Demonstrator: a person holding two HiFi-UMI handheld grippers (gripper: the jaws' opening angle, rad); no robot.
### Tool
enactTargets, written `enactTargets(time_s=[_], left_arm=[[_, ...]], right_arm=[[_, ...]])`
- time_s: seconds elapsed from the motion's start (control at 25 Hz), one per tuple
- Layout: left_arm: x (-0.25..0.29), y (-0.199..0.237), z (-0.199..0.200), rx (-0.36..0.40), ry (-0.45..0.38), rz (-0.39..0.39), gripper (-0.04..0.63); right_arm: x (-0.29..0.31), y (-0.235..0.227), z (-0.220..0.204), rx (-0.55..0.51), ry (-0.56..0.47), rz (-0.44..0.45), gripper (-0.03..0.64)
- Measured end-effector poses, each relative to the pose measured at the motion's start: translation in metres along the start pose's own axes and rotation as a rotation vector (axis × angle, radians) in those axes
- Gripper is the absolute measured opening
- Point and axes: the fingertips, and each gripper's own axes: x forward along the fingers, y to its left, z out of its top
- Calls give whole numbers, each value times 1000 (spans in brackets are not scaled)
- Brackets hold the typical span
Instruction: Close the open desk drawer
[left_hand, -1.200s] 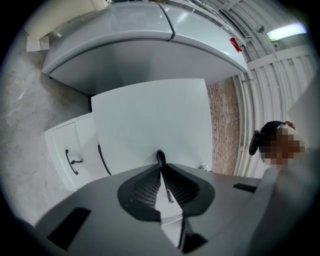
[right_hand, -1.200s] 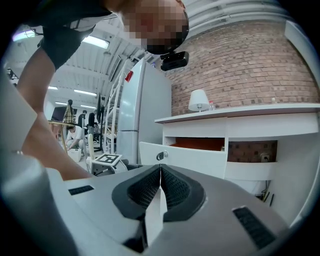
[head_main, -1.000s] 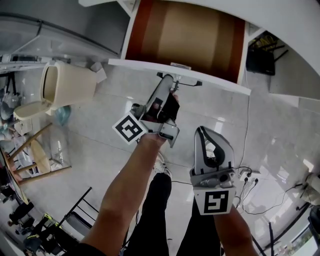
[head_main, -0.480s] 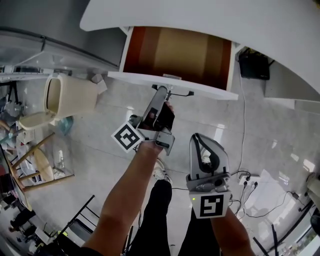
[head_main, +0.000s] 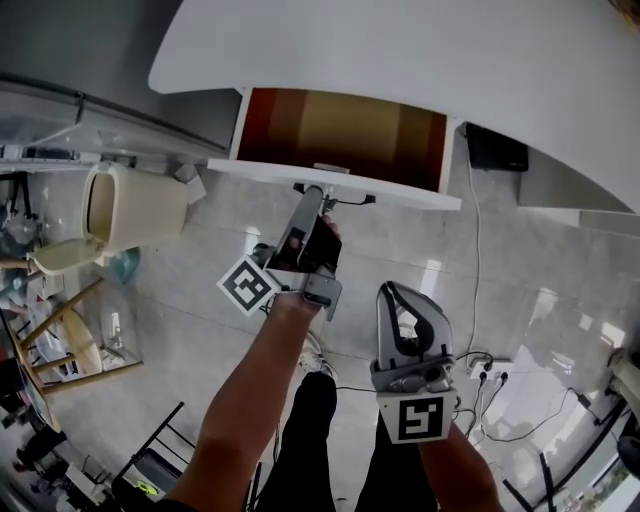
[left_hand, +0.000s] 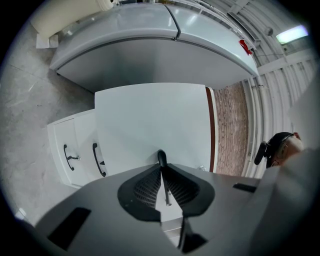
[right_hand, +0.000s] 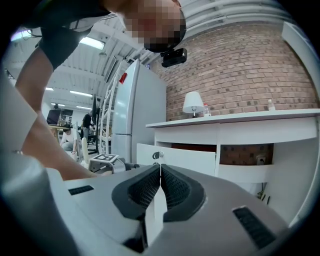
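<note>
Left tongs (left_hand: 161, 169) clamped on drawer handle (left_hand: 161, 156) | right tongs (right_hand: 160, 172) closed

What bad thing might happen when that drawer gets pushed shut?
The left gripper pinches the thin handle only at its jaw tips, so it might slip off. The drawer sticks well out of the desk; a hard shove might slam it.

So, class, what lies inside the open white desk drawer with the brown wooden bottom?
Only the white drawer's bare brown bottom shows, with no contents visible. Its rear part is covered by the curved white desktop, so anything there cannot be seen.
</note>
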Motion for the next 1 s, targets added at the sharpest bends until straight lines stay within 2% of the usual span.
enactTargets(time_s=[1.0], left_arm=[[75, 8, 20, 23, -12, 13, 41]], right_arm=[[31, -41, 9, 15, -28, -33, 28]])
